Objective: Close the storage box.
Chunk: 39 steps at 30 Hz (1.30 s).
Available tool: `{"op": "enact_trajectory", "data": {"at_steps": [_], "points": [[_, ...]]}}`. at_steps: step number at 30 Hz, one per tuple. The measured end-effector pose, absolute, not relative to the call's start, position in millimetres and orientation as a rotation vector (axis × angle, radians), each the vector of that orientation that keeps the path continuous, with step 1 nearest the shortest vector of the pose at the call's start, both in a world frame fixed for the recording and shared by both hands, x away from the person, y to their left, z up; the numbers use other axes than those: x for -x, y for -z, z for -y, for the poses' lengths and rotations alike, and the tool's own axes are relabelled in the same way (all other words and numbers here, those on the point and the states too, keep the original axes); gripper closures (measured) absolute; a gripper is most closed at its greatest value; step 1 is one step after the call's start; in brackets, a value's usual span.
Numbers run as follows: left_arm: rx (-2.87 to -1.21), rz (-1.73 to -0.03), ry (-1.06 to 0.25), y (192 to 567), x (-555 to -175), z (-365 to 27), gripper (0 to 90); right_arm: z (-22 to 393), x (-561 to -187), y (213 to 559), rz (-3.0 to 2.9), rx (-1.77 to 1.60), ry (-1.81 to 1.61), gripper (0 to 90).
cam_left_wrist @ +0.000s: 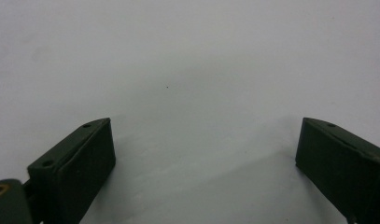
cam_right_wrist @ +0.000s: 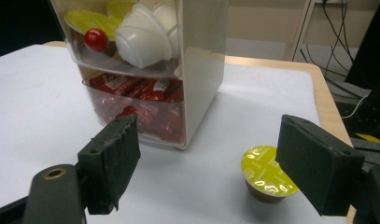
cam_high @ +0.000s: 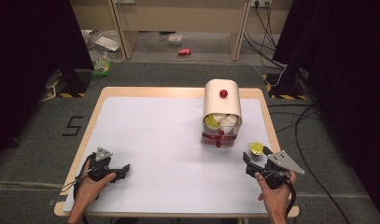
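Capsule: yellow-lidded capsule (cam_right_wrist: pixel 266 175) stands upright on the white table (cam_high: pixel 155 135), near the front right corner of the drawer box (cam_right_wrist: pixel 197 70).
Right gripper (cam_right_wrist: pixel 215 168): jaws wide apart, capsule just inside the right jaw, not clamped.
Left gripper (cam_left_wrist: pixel 204 158): jaws wide apart over bare table, holding nothing.
Drawer box: upper drawer holds capsules, lower one red sachets.

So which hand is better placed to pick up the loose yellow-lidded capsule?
Right. The right gripper sits just behind the capsule, jaws open toward it. The left gripper rests far across the table, facing bare surface.
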<state>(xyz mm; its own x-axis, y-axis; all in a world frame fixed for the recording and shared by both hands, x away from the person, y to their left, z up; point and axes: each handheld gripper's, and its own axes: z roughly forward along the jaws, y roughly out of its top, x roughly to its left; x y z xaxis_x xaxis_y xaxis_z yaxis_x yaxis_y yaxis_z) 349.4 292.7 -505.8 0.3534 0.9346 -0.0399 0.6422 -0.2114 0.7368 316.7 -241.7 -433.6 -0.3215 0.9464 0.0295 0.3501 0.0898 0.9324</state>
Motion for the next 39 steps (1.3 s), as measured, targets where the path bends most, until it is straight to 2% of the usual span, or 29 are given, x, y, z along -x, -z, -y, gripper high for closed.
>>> {"op": "enact_trajectory", "data": {"at_steps": [39], "points": [[-1.946, -1.370, -0.557, 506, -349, -293, 4.0, 245, -292, 456, -1.906, -1.291, -1.175, 15.6]]}}
